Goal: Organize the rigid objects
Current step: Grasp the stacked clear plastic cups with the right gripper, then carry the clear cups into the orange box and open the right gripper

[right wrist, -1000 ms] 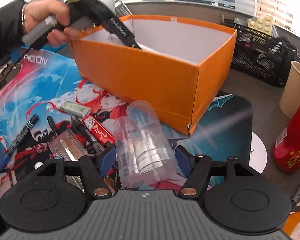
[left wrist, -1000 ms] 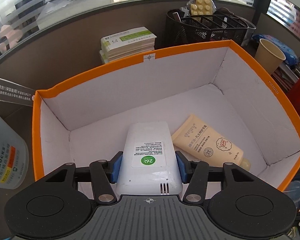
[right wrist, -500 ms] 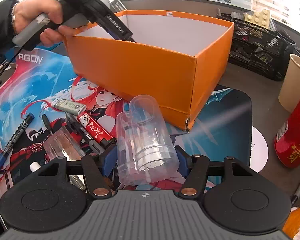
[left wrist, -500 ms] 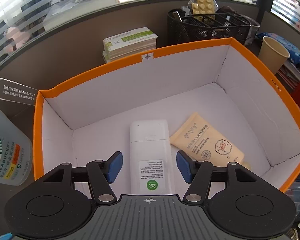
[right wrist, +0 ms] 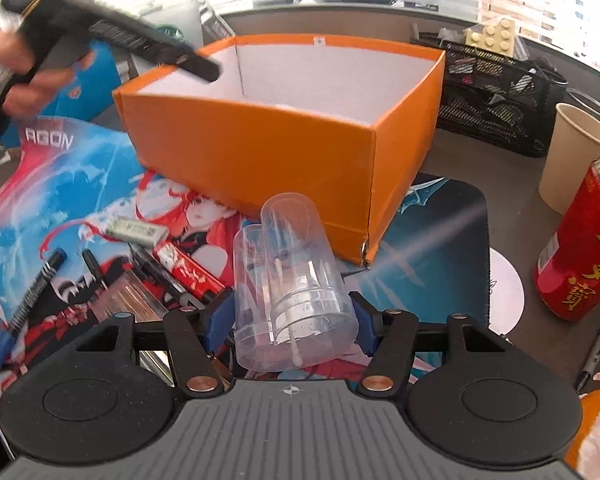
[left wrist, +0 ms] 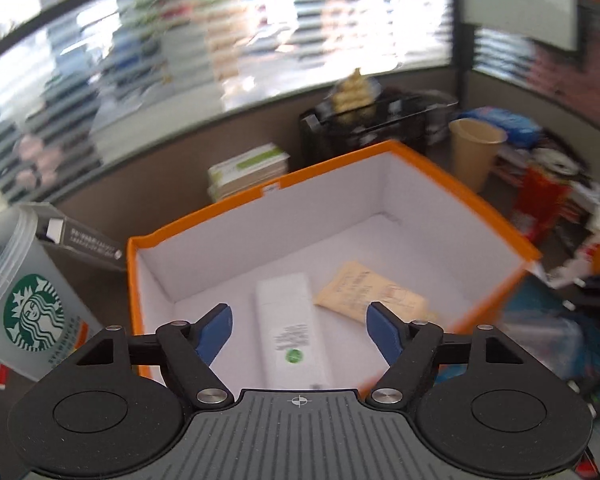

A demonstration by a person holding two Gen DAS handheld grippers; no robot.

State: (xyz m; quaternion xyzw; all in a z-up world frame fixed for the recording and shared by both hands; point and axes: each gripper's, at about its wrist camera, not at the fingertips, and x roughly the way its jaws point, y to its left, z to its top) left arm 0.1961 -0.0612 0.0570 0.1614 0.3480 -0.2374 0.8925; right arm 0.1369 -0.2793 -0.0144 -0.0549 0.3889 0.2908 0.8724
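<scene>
Left gripper: jaws opening, nothing between the pads. It hangs above the near wall of the orange box. The white remote lies flat on the box floor below the jaws, clear of both pads. A beige tube lies just beside the remote, toward the right wall. The left view is blurred, so label detail cannot be read.

Right gripper: both blue pads press the sides of a clear container, which looks like 2 nested pieces with a cotton swab inside. The container sits low over the printed mat, just in front of the box's near corner. Whether it rests on the mat or is lifted clear cannot be told.

Other loose items on the mat: a small white stick, a red pen and black pens. A red can and a paper cup stand to the right.

Probable next step: carry the container into the box.

Risks:
1. The container is smooth and round; it may slip or rotate in the pads during the lift.
2. The 2 nested pieces may separate, spilling the swab.
3. A low path would strike the box's near wall and shift the box.
4. Both grippers converge on the box opening; collision is possible.
5. A wide swing to the right could tip the can.
</scene>
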